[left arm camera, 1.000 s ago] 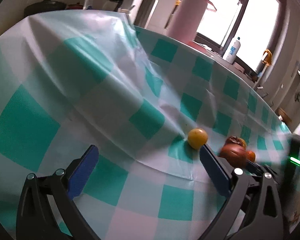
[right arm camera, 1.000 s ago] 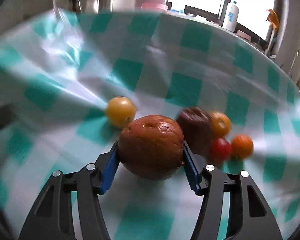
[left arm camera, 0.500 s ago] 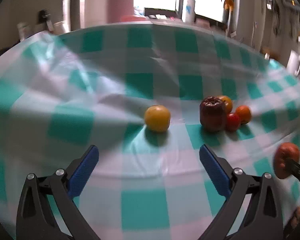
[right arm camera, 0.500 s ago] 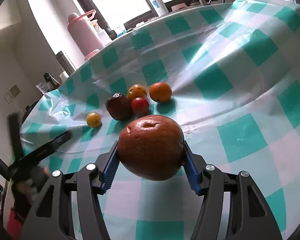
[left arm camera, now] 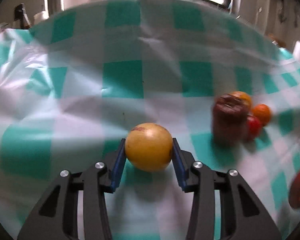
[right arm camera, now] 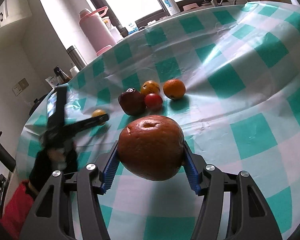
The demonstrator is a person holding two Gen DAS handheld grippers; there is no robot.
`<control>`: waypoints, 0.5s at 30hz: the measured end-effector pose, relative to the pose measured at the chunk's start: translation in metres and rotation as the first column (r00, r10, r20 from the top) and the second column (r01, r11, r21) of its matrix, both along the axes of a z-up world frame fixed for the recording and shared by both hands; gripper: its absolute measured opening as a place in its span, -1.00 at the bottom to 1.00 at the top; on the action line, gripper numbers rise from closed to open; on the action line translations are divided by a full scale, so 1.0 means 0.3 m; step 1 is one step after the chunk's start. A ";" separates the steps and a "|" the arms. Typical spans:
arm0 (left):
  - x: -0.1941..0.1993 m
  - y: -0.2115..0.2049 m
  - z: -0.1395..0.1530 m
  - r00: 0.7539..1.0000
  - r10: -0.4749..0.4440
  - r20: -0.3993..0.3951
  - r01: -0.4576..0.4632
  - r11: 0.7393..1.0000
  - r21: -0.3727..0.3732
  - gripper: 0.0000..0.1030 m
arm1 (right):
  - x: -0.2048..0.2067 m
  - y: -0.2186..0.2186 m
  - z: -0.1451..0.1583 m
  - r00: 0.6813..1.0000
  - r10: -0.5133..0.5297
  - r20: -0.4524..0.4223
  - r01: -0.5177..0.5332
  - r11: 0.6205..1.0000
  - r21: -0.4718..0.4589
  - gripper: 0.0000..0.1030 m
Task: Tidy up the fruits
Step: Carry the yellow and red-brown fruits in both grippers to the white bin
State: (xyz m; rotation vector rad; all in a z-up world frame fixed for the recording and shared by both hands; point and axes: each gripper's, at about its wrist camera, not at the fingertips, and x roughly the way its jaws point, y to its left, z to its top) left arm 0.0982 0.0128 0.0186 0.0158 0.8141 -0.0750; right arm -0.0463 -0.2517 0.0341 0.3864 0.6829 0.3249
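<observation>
While the left gripper (left arm camera: 149,147) has its jaws clamped on a small yellow fruit (left arm camera: 149,147) low over the checked surface (left arm camera: 122,80), the right gripper (right arm camera: 151,158) grips a big brownish orange (right arm camera: 151,147) above it. Between them sits a cluster: a dark red apple (right arm camera: 132,103), a red tomato (right arm camera: 153,101), a yellow-orange fruit (right arm camera: 150,87) and a small orange (right arm camera: 174,89), close together
</observation>
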 end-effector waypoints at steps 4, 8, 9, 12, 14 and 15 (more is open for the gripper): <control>-0.166 0.019 0.061 0.997 -0.022 0.078 0.025 0.999 -0.036 -0.15 | -0.001 -0.001 -0.001 1.000 -0.005 0.002 0.005 1.000 -0.002 0.14; -0.321 0.069 0.091 0.991 0.027 0.131 -0.011 0.992 -0.123 -0.15 | -0.005 -0.005 -0.001 1.000 -0.011 0.009 0.011 1.000 0.001 0.14; -0.372 0.079 0.095 0.988 0.051 0.148 -0.031 0.991 -0.131 -0.15 | -0.009 -0.005 0.001 1.000 -0.014 0.012 0.014 1.000 -0.003 0.14; -0.476 0.089 0.106 0.981 0.065 0.181 -0.037 0.988 -0.151 -0.15 | -0.051 0.003 0.008 1.000 -0.009 0.024 0.009 1.000 -0.004 0.14; -0.535 0.081 0.114 0.977 0.069 0.203 -0.038 0.988 -0.151 -0.15 | -0.106 0.021 0.014 0.999 0.009 0.038 -0.008 1.000 -0.020 0.14; -0.567 0.070 0.115 0.977 0.069 0.203 -0.037 0.986 -0.160 -0.15 | -0.124 0.028 0.017 0.999 0.014 0.041 -0.012 0.999 -0.033 0.14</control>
